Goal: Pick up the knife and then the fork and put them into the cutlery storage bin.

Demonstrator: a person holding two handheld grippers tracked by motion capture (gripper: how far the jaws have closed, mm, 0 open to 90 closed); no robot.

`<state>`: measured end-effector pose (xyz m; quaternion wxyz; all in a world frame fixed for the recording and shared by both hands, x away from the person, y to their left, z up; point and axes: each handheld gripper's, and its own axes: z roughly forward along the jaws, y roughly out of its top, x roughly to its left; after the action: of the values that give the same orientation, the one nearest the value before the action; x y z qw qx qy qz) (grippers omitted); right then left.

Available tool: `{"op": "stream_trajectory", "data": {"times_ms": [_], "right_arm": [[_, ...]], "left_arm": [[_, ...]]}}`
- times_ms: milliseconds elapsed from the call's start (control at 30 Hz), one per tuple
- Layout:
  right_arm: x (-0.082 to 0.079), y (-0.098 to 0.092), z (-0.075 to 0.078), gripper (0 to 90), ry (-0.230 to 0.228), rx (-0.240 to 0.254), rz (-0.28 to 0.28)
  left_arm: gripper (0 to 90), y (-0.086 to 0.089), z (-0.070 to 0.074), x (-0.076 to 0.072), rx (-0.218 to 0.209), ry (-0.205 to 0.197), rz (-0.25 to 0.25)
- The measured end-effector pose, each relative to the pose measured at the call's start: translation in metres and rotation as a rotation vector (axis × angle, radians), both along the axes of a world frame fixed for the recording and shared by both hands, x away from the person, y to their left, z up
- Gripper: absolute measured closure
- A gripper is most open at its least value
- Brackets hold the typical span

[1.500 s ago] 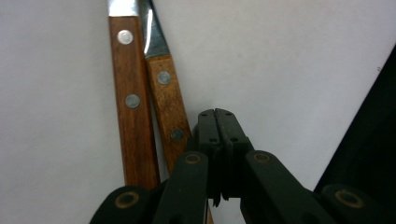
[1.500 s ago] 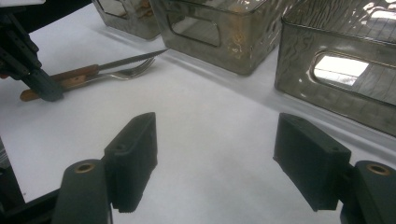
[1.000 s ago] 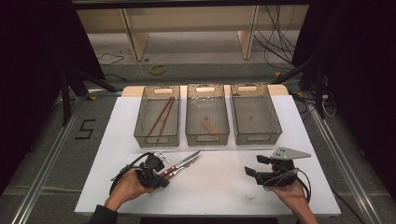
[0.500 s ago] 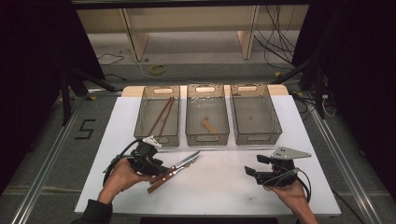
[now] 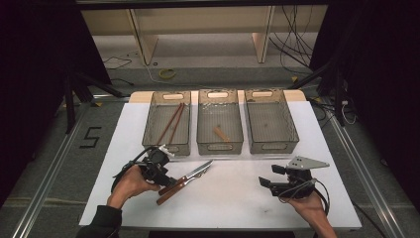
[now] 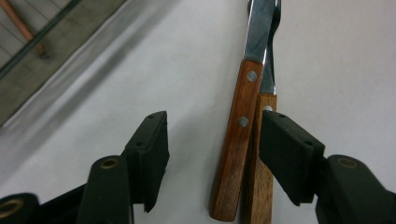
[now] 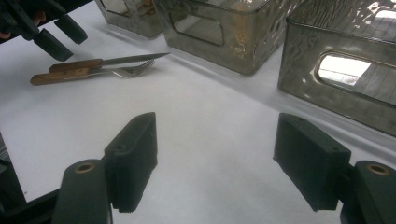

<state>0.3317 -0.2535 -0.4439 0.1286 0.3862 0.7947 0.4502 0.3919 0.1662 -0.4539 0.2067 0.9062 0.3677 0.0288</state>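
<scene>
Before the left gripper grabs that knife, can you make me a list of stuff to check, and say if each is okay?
1. Left gripper open: ok, its jaws stand wide apart.
2. Knife between the jaws: ok in the left gripper view, though it lies closer to one jaw.
3. Knife alone in the gap: not ok; the fork lies right beside it, handles side by side, so both might get pinched.
4. Jaws down at the handle: cannot tell how far above the table they are.
5. Right gripper out of the way: ok, open and far off at the other side.
6. Bins free to receive: ok, none is full.
</scene>
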Motion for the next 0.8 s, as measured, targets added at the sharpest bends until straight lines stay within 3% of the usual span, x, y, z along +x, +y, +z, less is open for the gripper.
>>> {"op": "stream_trajectory", "data": {"times_ms": [467, 533, 800], "right_arm": [[0.000, 0.000, 0.000, 30.9, 0.002, -0.002, 0.000], [0.000, 0.000, 0.000, 30.9, 0.002, -0.002, 0.001], [0.001, 0.000, 0.000, 31.0, 0.002, -0.003, 0.001]], "left_arm": [[61.1, -0.008, -0.014, 0.000, 0.025, 0.059, -0.068], [63.7, -0.009, -0.016, 0.001, 0.044, 0.064, -0.090], [72.5, -0.014, -0.016, -0.003, 0.084, 0.004, -0.135]]}}
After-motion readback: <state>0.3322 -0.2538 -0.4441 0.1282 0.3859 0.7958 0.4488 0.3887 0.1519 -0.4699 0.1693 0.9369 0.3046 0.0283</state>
